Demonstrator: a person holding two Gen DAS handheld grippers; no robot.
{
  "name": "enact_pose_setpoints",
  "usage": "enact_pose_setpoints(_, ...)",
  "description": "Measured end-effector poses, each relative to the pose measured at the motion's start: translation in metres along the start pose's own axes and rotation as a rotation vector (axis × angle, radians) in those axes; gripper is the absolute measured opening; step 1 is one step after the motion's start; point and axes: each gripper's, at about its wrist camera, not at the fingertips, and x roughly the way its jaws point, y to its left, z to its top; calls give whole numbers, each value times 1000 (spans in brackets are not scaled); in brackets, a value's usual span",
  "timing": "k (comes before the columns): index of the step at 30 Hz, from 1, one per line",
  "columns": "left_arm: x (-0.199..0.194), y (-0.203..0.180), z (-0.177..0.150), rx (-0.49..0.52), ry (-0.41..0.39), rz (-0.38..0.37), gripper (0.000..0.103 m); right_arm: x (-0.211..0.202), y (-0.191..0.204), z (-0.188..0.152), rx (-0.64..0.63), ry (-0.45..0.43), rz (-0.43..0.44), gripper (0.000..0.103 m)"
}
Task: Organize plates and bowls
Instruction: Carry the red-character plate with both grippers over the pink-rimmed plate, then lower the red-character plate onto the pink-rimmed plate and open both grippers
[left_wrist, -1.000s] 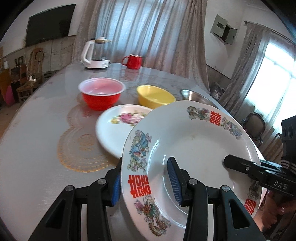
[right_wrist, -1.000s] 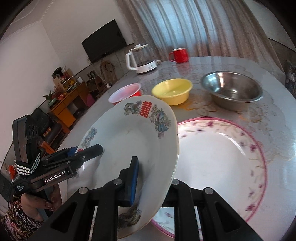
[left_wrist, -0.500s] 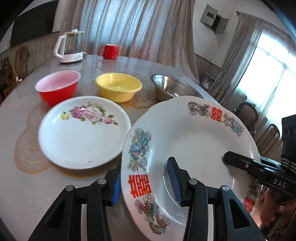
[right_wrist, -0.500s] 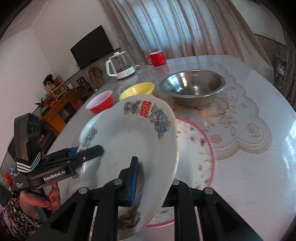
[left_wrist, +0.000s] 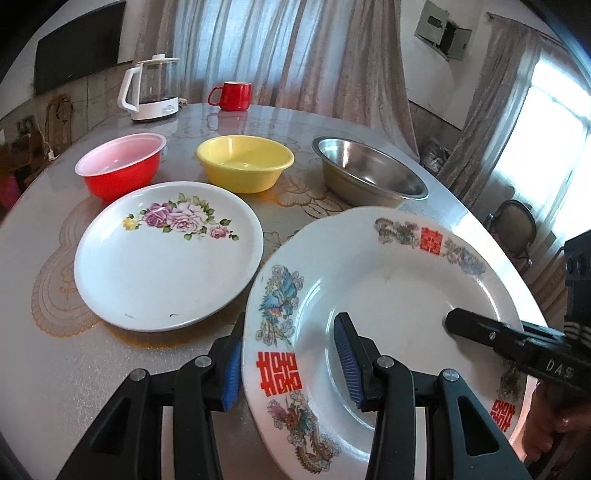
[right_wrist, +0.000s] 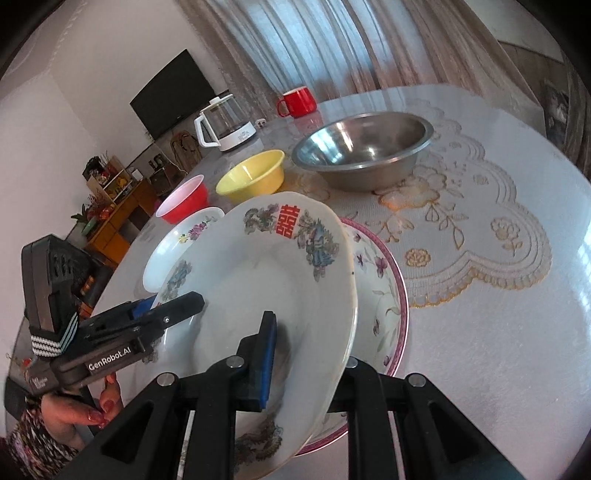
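Here both the left hand-held gripper (left_wrist: 291, 360) and the right hand-held gripper (right_wrist: 308, 363) clamp a white plate (left_wrist: 388, 291) with 3 red double-happiness marks.

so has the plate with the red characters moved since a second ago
Yes. In the right wrist view the dragon-and-phoenix plate, held by both hand-held grippers, now covers most of the pink-rimmed plate on the table; earlier it sat mostly left of it.

Black hand-held gripper (left_wrist: 291, 363) — blue ribbed pads (left_wrist: 347, 358), silver screws; the other (right_wrist: 306, 356) alike; patterned sleeve (right_wrist: 33, 443).
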Motion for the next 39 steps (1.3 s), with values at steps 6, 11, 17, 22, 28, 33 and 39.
enact_pose_setpoints(6,4,-5,-4,-11,5,48,45,12,-7,2,5,32,-18,18)
enact_pose_setpoints(11,6,-12,-6,14,-10,107,45,17,-11,6,2,31,-19,19)
enact_pose_setpoints(17,9,-19,-9,58,-24,167,45,25,-15,16,-12,32,-46,26)
enact_pose_setpoints(22,8,-17,-11,62,-25,161,45,23,-14,19,-25,72,-79,30)
enact_pose_setpoints(28,10,-17,-11,66,-24,162,45,-6,-21,9,13,61,-69,35)
enact_pose_setpoints(33,7,-17,-13,67,-17,152,46,-22,-14,-2,-53,39,-107,22)
enact_pose_setpoints(39,-4,-21,-25,81,-2,140,45,-12,-18,5,-36,2,-156,16)
